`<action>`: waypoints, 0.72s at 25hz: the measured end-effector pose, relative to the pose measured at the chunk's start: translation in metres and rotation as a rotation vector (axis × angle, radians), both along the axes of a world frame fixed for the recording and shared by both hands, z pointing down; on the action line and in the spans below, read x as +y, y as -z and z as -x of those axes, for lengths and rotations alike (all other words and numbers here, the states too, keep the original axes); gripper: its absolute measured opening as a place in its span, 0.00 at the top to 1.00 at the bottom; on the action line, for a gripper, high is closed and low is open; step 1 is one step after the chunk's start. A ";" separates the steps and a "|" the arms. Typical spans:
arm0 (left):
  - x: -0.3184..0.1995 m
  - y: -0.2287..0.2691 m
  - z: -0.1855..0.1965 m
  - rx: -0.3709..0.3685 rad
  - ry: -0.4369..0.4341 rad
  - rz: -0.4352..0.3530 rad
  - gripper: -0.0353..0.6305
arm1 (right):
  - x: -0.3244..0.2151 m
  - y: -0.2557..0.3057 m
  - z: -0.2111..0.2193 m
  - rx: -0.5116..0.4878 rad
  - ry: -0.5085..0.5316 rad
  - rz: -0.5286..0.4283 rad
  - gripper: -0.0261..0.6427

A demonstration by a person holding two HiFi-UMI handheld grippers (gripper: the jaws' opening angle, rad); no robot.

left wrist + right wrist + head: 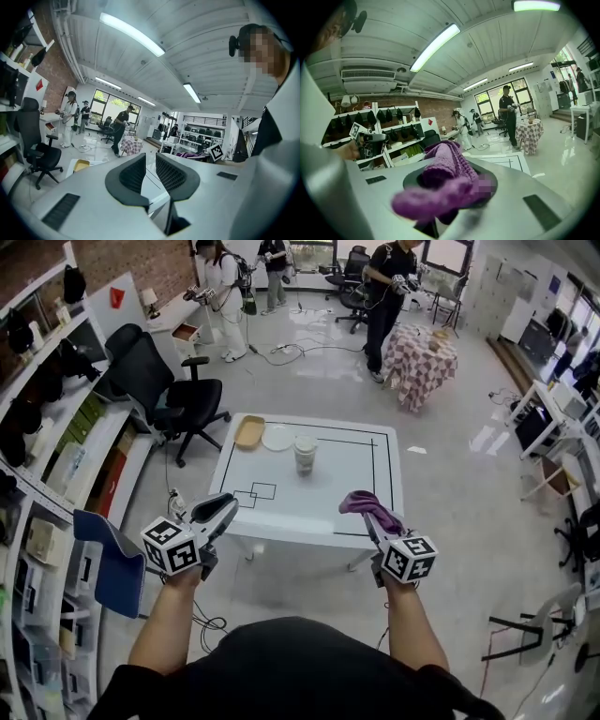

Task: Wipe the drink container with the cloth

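Observation:
The drink container (pixel 306 454), a clear lidded cup, stands upright on the white table (pixel 328 507) towards its far side. A purple cloth (pixel 366 503) is bunched between the fingers of my right gripper (pixel 372 514), which is shut on it and hovers over the table's near right edge. In the right gripper view the cloth (pixel 445 176) hides most of the jaws. My left gripper (pixel 225 507) is at the near left edge, well short of the cup. Its jaws stand a narrow gap apart with nothing between them (pixel 150 157).
A white plate (pixel 277 438) and a yellow dish (pixel 249 432) lie at the table's far left corner. A black office chair (pixel 164 390) and shelves (pixel 47 474) stand on the left. A blue chair (pixel 108 563) is beside me. Several people and a checkered table (pixel 422 362) are at the back.

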State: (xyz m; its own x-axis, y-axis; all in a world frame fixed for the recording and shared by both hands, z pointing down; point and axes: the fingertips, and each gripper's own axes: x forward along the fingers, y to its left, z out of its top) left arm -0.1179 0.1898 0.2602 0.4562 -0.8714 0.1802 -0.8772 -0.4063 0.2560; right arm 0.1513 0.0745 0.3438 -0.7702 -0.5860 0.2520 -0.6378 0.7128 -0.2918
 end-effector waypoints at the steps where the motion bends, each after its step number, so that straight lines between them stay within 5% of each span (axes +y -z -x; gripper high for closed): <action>1: -0.003 0.000 0.003 0.002 0.008 -0.001 0.82 | -0.004 0.000 0.004 0.003 0.007 -0.001 0.84; 10: -0.029 -0.015 0.037 0.030 0.019 0.008 0.82 | -0.033 -0.010 0.037 0.049 0.011 0.009 0.85; 18: -0.101 -0.031 0.083 0.049 -0.062 0.012 0.82 | -0.088 -0.014 0.075 0.074 -0.073 0.013 0.85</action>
State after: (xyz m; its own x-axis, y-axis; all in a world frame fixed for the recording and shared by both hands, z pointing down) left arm -0.2013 0.0890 0.2915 0.5176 -0.8392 0.1668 -0.8368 -0.4558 0.3033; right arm 0.0767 -0.0133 0.3579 -0.7047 -0.6359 0.3146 -0.7078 0.6604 -0.2507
